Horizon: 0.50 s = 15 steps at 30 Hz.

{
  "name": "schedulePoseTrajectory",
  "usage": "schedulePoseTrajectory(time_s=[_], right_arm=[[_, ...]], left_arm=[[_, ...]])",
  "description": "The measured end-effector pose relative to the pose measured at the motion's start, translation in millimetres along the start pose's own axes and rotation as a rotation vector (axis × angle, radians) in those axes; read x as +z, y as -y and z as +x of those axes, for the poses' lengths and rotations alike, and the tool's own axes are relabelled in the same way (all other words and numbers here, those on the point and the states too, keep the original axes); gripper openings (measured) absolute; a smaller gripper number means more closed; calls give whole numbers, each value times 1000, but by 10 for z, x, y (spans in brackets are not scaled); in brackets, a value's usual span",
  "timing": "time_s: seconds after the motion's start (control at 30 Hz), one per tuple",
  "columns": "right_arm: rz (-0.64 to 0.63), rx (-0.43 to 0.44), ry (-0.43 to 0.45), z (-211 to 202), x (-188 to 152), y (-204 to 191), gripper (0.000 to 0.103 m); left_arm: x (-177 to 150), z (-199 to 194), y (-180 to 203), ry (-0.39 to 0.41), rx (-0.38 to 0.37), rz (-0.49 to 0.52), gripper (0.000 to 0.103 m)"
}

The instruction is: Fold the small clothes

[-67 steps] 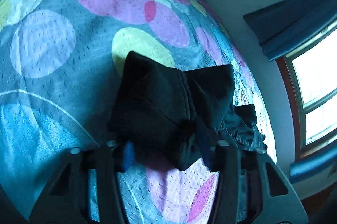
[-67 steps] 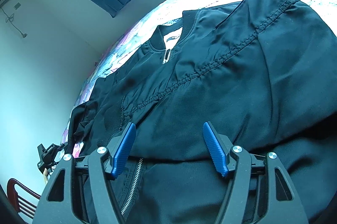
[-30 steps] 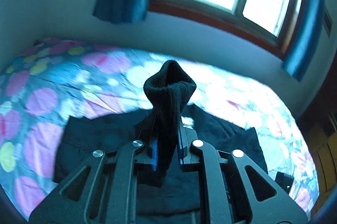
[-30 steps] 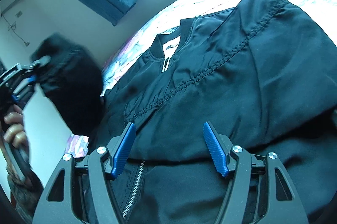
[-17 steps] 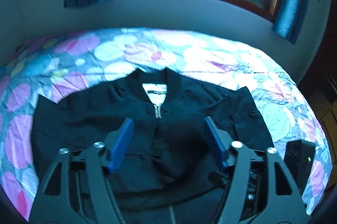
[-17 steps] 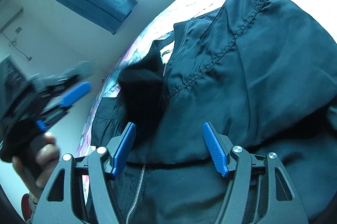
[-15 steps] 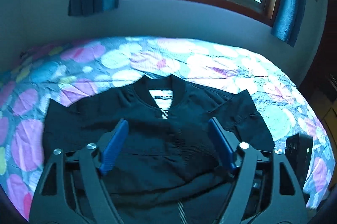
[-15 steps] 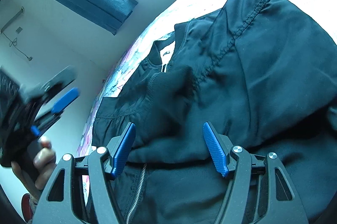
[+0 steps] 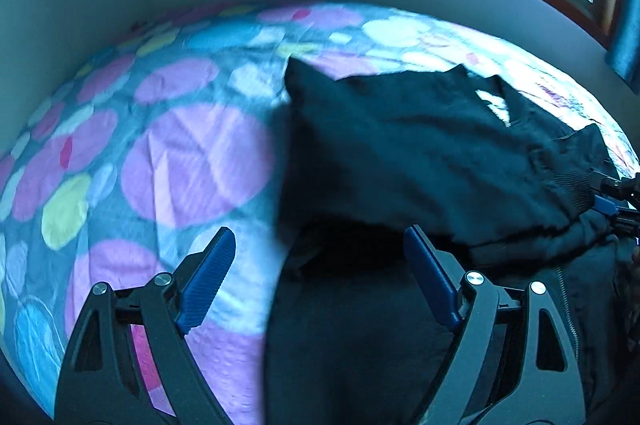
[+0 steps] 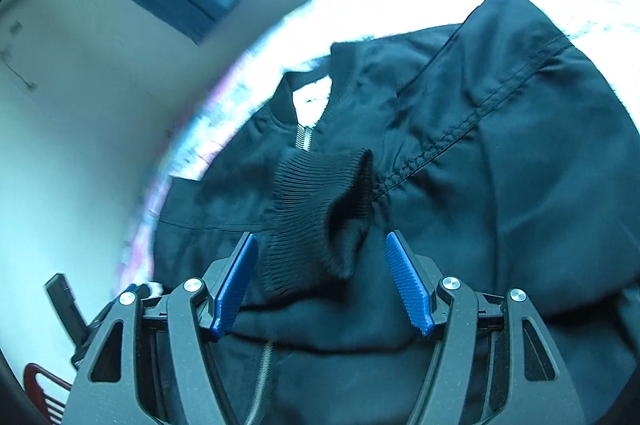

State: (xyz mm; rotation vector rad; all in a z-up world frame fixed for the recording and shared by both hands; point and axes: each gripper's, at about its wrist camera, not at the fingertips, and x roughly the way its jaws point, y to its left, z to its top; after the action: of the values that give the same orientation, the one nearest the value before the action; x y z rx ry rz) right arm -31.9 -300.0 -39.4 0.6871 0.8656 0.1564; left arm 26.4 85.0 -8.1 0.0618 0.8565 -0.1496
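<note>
Since half a second ago my left gripper (image 9: pixel 316 277) has swung off to the left, so it's now over the edge of the jacket (image 9: pixel 420 153) and the spotted bedspread (image 9: pixel 192 153), fingers spread wide with nothing between them. One sleeve lies folded across the jacket's chest, its cuff (image 9: pixel 568 185) near the other gripper's tip.

Right wrist view: my right gripper (image 10: pixel 322 285) hovers low over the jacket (image 10: pixel 520 153), fingers wide, the ribbed cuff (image 10: pixel 316 209) sitting between them, not pinched.
</note>
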Motion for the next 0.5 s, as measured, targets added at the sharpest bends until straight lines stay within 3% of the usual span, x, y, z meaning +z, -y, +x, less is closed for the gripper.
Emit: schedulePoseTrajectory(time_s=[0.03, 0.1, 0.2, 0.3, 0.4, 0.5], right_arm=[[12, 1, -23, 99, 22, 3, 49], [8, -28, -50, 247, 32, -25, 40], [-58, -64, -10, 190, 38, -162, 23], [-99, -40, 82, -92, 84, -292, 18], [-171, -106, 181, -381, 59, -339, 18], [-175, -199, 160, -327, 26, -157, 18]], left_arm=[[-20, 60, -45, -20, 4, -14, 86], [-42, 129, -85, -45, 13, -26, 86], [7, 242, -159, -65, 37, -58, 86], [79, 296, -223, -49, 87, -91, 86], [97, 428, -310, -78, 116, -138, 86], [59, 514, -455, -104, 88, -218, 87]])
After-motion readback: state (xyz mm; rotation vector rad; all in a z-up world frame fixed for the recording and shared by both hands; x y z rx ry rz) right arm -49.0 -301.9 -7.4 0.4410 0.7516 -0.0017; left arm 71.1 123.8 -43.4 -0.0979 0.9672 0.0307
